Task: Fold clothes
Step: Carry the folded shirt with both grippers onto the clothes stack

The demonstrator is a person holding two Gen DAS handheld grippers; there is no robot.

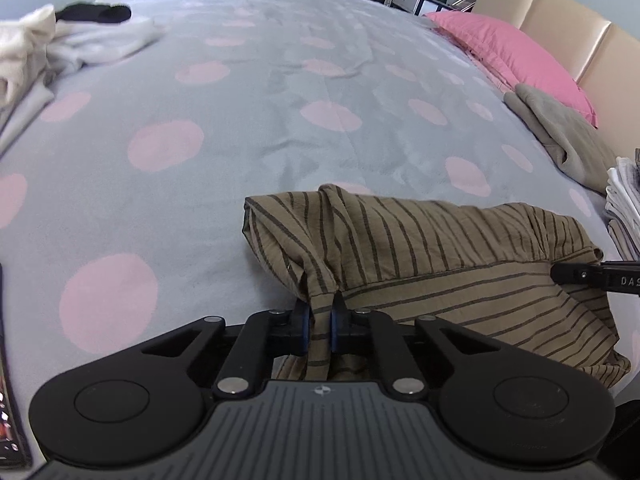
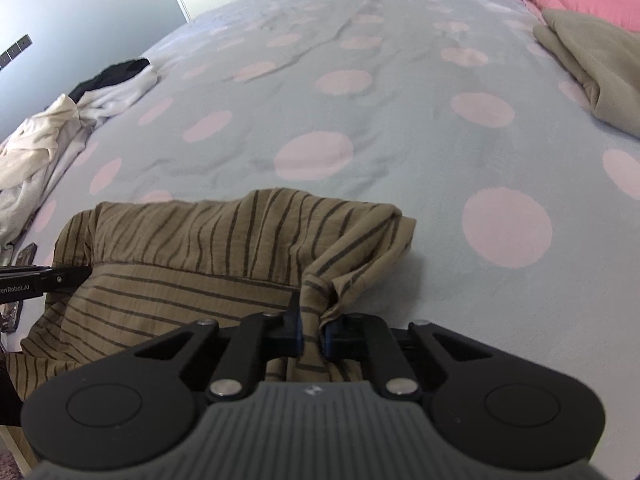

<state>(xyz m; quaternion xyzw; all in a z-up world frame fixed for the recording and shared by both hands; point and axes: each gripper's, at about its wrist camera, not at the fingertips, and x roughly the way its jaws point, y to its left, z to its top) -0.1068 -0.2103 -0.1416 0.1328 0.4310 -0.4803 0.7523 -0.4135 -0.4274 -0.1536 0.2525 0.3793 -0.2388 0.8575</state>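
Two wrist views over a bed. A brown striped shirt [image 1: 420,248] lies bunched on the near edge of a grey bedspread with pink dots [image 1: 240,128], its long axis running left to right. The left gripper [image 1: 320,316] is clamped on a gathered fold at the shirt's left end, the cloth pinched between its blue-faced pads and hanging down behind them. In the right wrist view the right gripper [image 2: 311,326] is likewise closed on a twisted fold at the shirt's right end [image 2: 224,248]. Each gripper's black finger shows at the edge of the other's view, touching the garment: the right one at the far right [image 1: 592,276], the left one at the far left [image 2: 44,278].

On the far left of the bed lies a heap of pale and black clothes [image 1: 60,40]. A pink pillow [image 1: 508,56] rests against a beige padded headboard [image 1: 560,24] at the far right, with an olive-grey folded cloth [image 1: 568,136] just beside it. A stack of folded pale laundry [image 1: 624,208] sits at the right edge, near the shirt.
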